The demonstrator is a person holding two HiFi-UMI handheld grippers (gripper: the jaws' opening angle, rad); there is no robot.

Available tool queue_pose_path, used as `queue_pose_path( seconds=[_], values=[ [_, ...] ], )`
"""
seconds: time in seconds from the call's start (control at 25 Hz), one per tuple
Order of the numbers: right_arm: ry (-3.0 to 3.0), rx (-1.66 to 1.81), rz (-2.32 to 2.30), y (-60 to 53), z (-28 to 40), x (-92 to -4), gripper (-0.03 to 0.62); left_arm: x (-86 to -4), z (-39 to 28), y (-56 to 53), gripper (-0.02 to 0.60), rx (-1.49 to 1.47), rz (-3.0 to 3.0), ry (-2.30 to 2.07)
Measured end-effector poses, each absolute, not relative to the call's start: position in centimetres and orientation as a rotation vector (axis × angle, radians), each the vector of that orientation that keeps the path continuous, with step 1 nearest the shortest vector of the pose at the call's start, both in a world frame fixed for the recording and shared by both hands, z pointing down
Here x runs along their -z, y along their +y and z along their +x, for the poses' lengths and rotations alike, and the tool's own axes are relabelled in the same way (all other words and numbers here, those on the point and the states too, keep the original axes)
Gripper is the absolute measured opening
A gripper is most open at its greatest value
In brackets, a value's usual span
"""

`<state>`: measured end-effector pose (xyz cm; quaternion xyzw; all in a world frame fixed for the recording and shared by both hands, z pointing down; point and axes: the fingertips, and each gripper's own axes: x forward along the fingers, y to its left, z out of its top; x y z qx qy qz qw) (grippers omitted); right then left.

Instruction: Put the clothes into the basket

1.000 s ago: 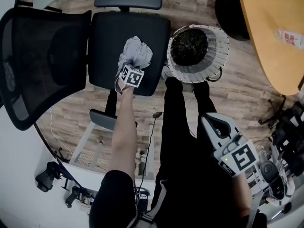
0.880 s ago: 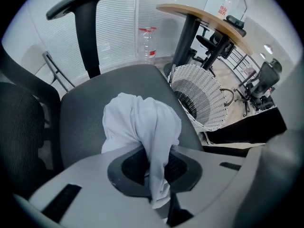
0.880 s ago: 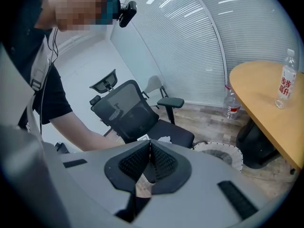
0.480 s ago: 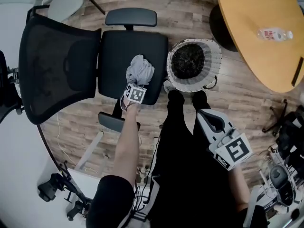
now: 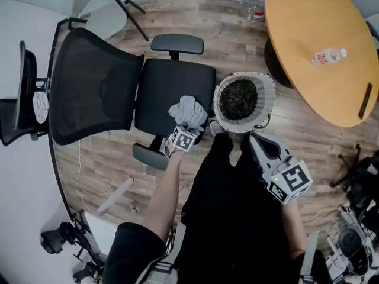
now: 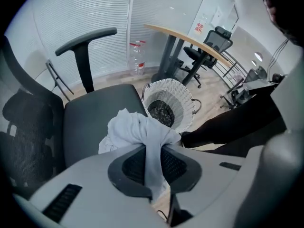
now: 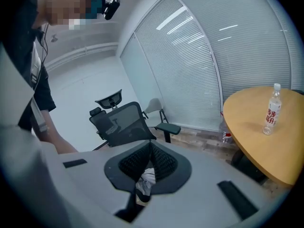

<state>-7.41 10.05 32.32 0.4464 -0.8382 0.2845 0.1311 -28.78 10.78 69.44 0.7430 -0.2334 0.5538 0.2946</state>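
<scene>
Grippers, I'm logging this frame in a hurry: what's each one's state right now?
Left gripper: closed on the grey garment.
Right gripper: closed, jaws together, no garment held.

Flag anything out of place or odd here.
Nothing stands out. The basket stands upright beside the chair, dark clothes inside; the left gripper holds a grey cloth over the seat.

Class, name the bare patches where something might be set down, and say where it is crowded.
The chair seat is bare beyond the grey garment. The wooden table is mostly bare around the bottle. Crowded: the basket, holding dark clothes, beside the person's legs.
</scene>
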Motion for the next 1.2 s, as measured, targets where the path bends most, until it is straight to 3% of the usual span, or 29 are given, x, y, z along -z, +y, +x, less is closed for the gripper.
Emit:
queue_pose_path(
  seconds=[0.52, 1.2],
  values=[
    [-2.442, -0.762, 1.423, 10.1, -3.0, -30.5, 0.017, -64.3, -19.2, 12.4, 0.054, -1.391, 2.186, -0.427],
    [-2.489, -0.728, 1.450, 10.4, 8.6, -28.8, 0.017, -55.5, -9.8, 11.1, 0.054, -1.232, 2.276, -0.559]
  ],
)
